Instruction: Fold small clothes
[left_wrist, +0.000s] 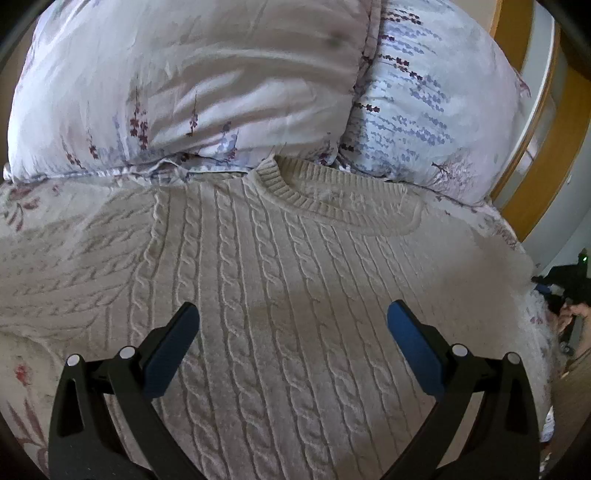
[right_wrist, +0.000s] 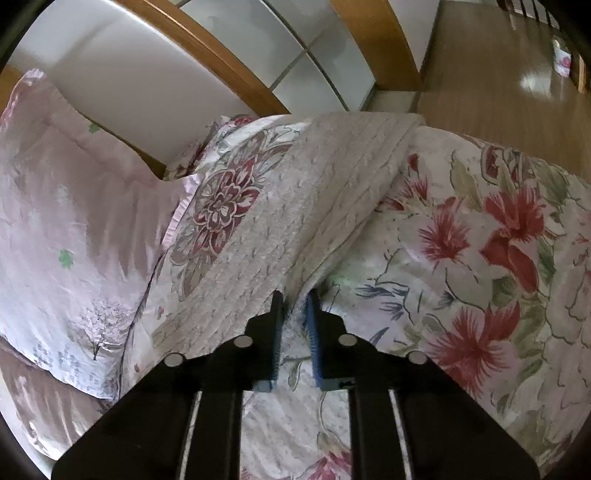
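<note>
While the cream cable-knit sweater (left_wrist: 295, 295) lies flat on the floral bedspread (right_wrist: 480, 258), collar just below the pillows (left_wrist: 184, 92), the left gripper (left_wrist: 293, 321) hovers wide apart above it and the right gripper (right_wrist: 294, 299) pinches its edge.

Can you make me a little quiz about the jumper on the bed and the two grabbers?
1. True or false: the left gripper is wide open above the jumper.
2. What does the right gripper pinch: A) a pillow, B) the jumper's edge, C) nothing?
3. Fill in: the jumper's collar points toward the ____.

Key: 1 true. 2 B. 3 pillows.
</note>
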